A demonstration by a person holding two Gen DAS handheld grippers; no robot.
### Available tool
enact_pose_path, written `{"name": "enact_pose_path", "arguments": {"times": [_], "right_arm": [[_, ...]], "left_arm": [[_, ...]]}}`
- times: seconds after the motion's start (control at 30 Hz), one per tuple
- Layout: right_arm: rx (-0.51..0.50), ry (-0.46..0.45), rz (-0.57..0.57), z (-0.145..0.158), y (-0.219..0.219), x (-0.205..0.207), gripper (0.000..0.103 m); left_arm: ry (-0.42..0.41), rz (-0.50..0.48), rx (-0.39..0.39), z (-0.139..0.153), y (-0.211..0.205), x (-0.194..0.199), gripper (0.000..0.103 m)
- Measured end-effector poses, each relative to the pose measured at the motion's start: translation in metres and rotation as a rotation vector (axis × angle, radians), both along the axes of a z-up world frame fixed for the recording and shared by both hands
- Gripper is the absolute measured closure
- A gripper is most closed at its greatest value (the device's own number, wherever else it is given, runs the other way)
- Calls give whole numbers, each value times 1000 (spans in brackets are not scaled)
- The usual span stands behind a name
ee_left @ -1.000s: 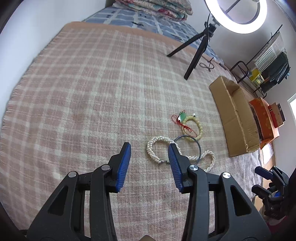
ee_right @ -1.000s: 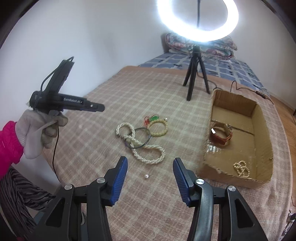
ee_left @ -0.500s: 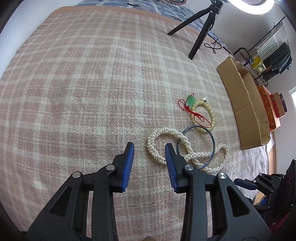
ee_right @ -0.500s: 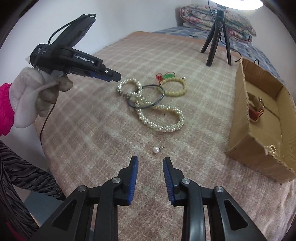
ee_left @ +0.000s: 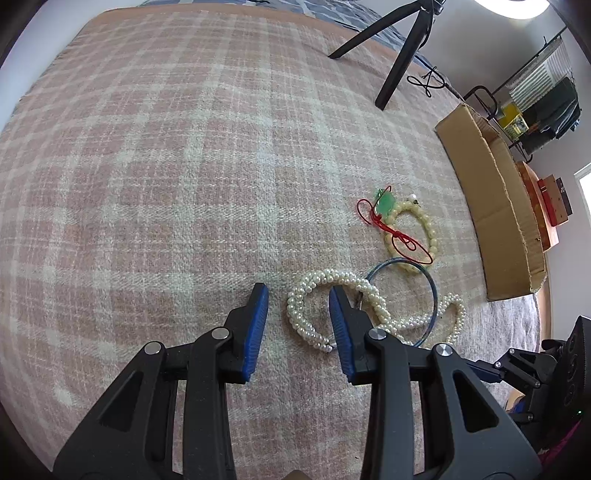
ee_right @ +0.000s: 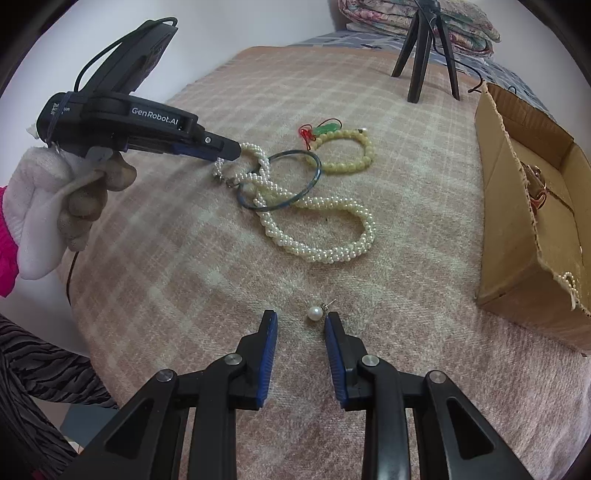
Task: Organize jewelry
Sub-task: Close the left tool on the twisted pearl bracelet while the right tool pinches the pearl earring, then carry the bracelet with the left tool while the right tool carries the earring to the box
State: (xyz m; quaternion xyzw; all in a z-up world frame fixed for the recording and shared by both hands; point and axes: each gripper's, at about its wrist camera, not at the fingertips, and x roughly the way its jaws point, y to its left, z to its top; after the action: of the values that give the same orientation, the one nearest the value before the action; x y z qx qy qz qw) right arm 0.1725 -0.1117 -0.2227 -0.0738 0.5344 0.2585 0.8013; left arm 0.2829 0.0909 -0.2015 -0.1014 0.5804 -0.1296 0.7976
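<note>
A twisted pearl necklace [ee_left: 306, 321] [ee_right: 321, 229] lies on the plaid blanket, threaded through a blue bangle [ee_left: 434, 291] [ee_right: 317, 173]. Beyond them lies a yellow bead bracelet [ee_left: 430, 229] [ee_right: 347, 168] with a red cord and a green charm. My left gripper [ee_left: 297, 299] [ee_right: 229, 153] hangs low over the necklace's end loop. It is open, and the strand between its pads is not pinched. My right gripper [ee_right: 301, 315] is open, with a loose pearl earring [ee_right: 314, 313] between its tips, close to the right pad. The cardboard box [ee_left: 495, 206] [ee_right: 517, 258] holds a brown piece and some pearls.
A black tripod [ee_left: 399, 62] [ee_right: 417, 55] carrying a ring light stands at the blanket's far side. Folded quilts [ee_right: 417, 18] lie behind it. A metal rack [ee_left: 535, 110] stands past the box. A gloved hand [ee_right: 55, 199] in a pink sleeve holds the left gripper.
Both grippers have sunk toward the blanket and their jaws have narrowed. The left one now straddles the necklace's end loop; the right one has come down around the pearl earring.
</note>
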Motion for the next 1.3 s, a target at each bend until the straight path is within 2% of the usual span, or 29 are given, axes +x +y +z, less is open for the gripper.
{"name": "enact_pose_path", "arguments": {"times": [0.1, 0.33, 0.37, 0.43, 0.5, 0.63, 0.83, 1.0, 1.3], "right_arm": [[-5, -4, -2, 0, 2, 2, 76], [-23, -15, -1, -4, 5, 3, 77], [-27, -18, 0, -4, 6, 3, 77], [-38, -24, 1, -5, 8, 2, 77], [-51, -33, 6, -5, 11, 1, 78], [-58, -42, 4, -4, 10, 0, 84], [-54, -46, -6, -4, 5, 1, 96], [-44, -57, -7, 3, 3, -5, 97], [-19, -108, -11, 28, -5, -18, 97]], "left_arm": [[-5, -15, 6, -1, -4, 2, 68], [-49, -66, 107, -5, -22, 0, 69], [-61, -75, 128, -5, -25, -1, 71], [-90, -96, 176, -6, -31, -2, 86], [-101, -105, 182, -6, -33, -3, 95], [-110, -107, 184, -5, -35, -3, 97], [-134, -108, 180, 5, -37, -11, 97], [-184, -96, 158, 28, -37, -24, 97], [-288, -26, 7, 92, -29, -38, 97]]}}
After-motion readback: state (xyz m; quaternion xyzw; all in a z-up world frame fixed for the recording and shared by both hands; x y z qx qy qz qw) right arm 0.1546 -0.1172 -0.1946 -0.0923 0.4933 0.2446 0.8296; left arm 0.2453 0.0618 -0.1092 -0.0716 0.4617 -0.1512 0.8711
